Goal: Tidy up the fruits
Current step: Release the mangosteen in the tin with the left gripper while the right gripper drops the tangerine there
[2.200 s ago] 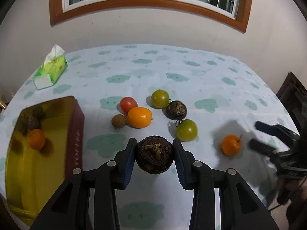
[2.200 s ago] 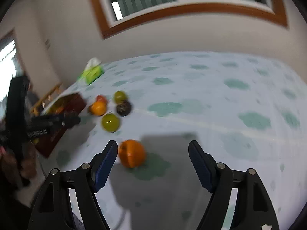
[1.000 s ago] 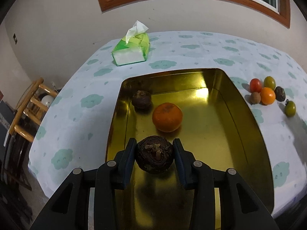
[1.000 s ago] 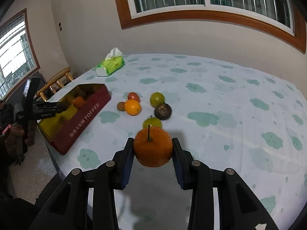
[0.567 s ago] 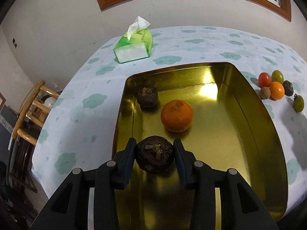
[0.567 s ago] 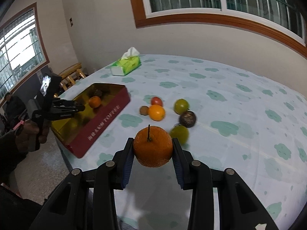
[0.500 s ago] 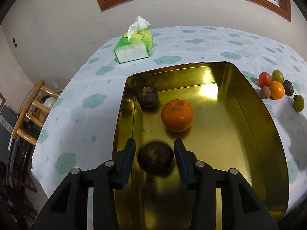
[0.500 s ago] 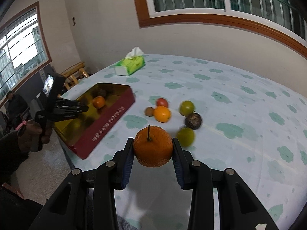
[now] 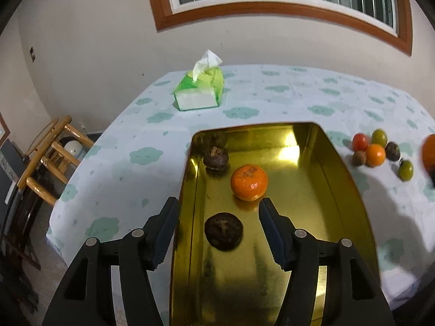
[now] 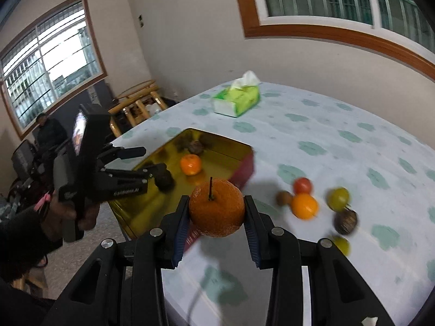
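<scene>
My left gripper is open above the gold tin tray. A dark brown fruit lies in the tray between its fingers. An orange and another dark fruit also lie in the tray. My right gripper is shut on an orange with a stem, held above the table near the tray's red side. Several loose fruits sit on the tablecloth to the right; they also show in the left wrist view. The left gripper shows in the right wrist view.
A green tissue box stands at the far side of the table; it also shows in the right wrist view. Wooden chairs stand off the table's left edge. The tablecloth has green cloud prints.
My left gripper has opened and let the dark fruit drop into the tray, then lifted. My right gripper has carried the stemmed orange left toward the tray.
</scene>
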### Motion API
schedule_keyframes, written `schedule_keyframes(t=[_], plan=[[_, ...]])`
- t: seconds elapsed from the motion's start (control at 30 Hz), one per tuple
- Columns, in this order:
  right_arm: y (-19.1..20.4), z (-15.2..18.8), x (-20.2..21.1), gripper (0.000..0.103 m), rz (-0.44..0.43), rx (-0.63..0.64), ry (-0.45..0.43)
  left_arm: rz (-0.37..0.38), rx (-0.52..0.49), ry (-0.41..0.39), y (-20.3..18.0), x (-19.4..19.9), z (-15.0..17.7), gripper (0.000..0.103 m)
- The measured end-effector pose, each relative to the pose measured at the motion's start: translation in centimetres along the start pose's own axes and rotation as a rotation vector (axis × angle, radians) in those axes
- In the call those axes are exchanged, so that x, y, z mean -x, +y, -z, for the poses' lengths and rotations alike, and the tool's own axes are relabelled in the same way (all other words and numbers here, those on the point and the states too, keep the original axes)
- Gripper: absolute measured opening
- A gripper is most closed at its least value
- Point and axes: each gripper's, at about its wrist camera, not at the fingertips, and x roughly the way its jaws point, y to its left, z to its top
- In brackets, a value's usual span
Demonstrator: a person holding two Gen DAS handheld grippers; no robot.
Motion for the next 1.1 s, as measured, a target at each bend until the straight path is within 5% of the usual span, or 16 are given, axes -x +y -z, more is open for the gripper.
schedule_keyframes(t=[0.3,1.1], plan=[[1.6,-3.6,-7.4,0.035,-0.036,0.026,0.076,-0.089,-0.002,-0.07,-0.1,2.3,0.2,0.069],[2.3,-7.1,-19.1,0.037,0.086,0.048,0.246,-0.027,0.077,-0.056,2.0,2.6,1.4,0.072]])
